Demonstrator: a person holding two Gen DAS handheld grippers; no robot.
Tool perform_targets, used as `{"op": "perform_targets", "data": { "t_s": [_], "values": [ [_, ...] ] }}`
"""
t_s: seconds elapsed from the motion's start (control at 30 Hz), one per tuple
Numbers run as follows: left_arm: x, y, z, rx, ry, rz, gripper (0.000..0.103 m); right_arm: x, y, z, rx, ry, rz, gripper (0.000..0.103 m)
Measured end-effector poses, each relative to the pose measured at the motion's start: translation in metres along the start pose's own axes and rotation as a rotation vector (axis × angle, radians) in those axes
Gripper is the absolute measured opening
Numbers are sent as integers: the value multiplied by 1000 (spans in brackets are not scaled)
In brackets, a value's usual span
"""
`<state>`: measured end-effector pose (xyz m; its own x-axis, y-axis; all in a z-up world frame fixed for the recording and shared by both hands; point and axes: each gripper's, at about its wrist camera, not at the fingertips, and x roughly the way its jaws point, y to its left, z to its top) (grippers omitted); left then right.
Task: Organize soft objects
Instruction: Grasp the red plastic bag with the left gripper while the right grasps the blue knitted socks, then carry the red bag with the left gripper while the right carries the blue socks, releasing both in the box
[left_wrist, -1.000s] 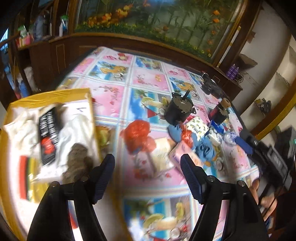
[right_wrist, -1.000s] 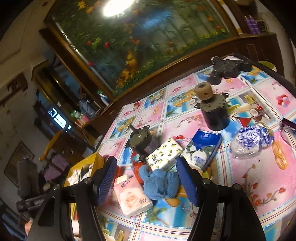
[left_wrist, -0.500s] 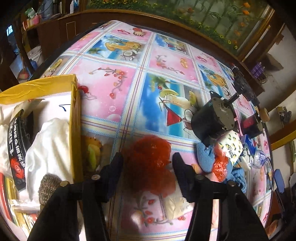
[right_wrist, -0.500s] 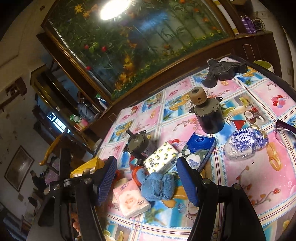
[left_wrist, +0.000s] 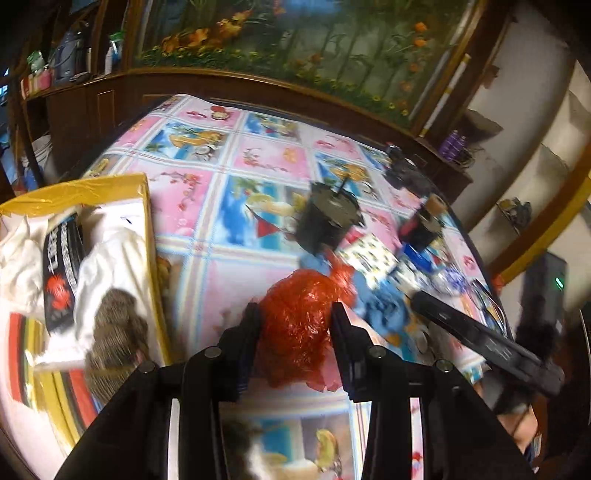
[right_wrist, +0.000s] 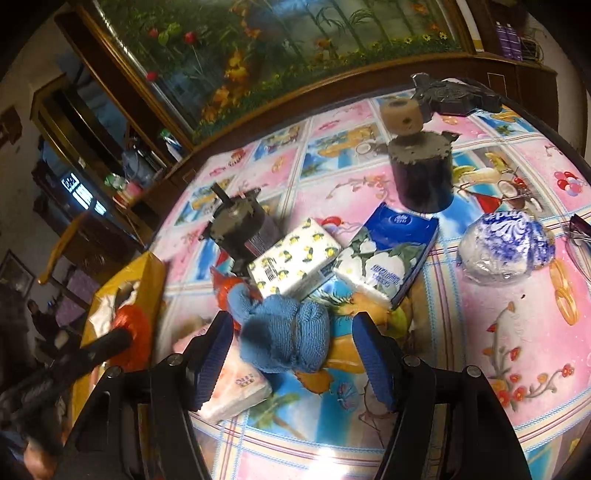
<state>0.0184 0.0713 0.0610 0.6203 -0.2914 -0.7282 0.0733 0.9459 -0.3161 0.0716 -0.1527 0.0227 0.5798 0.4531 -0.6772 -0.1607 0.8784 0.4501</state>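
We are partway through the sorting: our left gripper (left_wrist: 295, 325) is clamped on the crumpled red plastic bag (left_wrist: 299, 317), which sits between the pads, apparently lifted off the patterned tablecloth (left_wrist: 229, 206) and not yet in the yellow box (left_wrist: 146, 206) to its left. That box already holds several soft things: white cloth (left_wrist: 107, 254), a black packet with red print (left_wrist: 59, 266), a grey-brown woolly bundle (left_wrist: 114, 325) and something striped red and yellow near its lower edge. Our right gripper (right_wrist: 291, 354) has its jaws spread wide and grips nothing; it hangs over the blue knitted socks (right_wrist: 284, 339), which lie on the table between the pads, whether touched we cannot tell. Still waiting on the cloth, by our judgement, are the socks, a pink tissue pack (right_wrist: 236, 391), a lemon-print tissue pack (right_wrist: 291, 254), a blue tissue pack (right_wrist: 388, 254) and a blue-and-white wrapped bundle (right_wrist: 506, 251). Two dark motors (right_wrist: 240, 229) (right_wrist: 421, 173) stand among them, hard items we would leave.
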Motion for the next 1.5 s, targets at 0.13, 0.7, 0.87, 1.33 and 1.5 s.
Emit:
{"op": "perform_targets", "data": {
  "t_s": [0.13, 0.7, 0.87, 1.33, 1.5],
  "values": [
    [3, -4, -31, 23, 1, -29, 37, 16, 6, -4, -34, 36, -19, 61],
    [-1, -2, -62, 66, -23, 8, 37, -7, 15, -9, -103, -49, -61, 43],
    [5, -27, -72, 141, -14, 8, 37, -15, 17, -8, -99, -73, -31, 43],
    [25, -39, -79, 175, 70, 32, 39, -22, 25, -11, -111, -87, 16, 43],
    [21, -35, -79, 143, 48, 1, 36, -24, 27, -12, -117, -92, 23, 43]
  ]
}}
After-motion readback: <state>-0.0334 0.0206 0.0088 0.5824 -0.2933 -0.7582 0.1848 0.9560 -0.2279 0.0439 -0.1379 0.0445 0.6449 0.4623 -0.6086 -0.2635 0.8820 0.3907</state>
